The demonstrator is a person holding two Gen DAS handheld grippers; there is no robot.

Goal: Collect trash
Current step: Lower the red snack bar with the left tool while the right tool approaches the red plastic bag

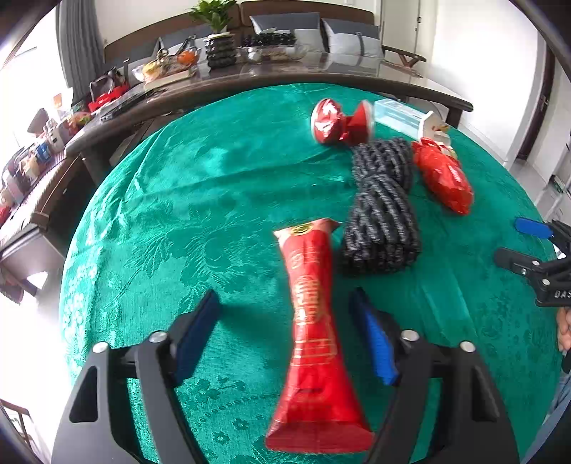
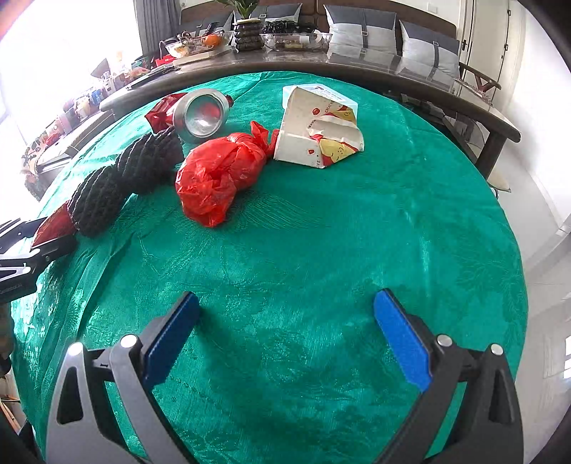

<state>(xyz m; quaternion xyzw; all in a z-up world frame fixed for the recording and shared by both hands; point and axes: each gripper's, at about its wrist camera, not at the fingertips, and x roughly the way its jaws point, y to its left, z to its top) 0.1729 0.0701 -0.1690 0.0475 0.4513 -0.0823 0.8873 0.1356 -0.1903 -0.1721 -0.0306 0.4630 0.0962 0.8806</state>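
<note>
A round bench [image 2: 321, 228] draped in a patterned green cloth [image 1: 185, 221] carries the trash. The left claw [image 1: 285, 307] is spread wide, with a long red wrapper [image 1: 314, 339] lying between its blue pads, untouched. Beyond it sit a black woven basket [image 1: 382, 221], a tied red plastic bag [image 2: 217, 175], a crushed red can [image 1: 339, 121] and a flattened paper carton [image 2: 317, 132]. The right claw [image 2: 283, 310] hovers open over bare cloth. Behind stands a dark sideboard [image 2: 285, 64] holding bowls, a potted plant [image 1: 214, 14], and grey cushions [image 2: 360, 28].
</note>
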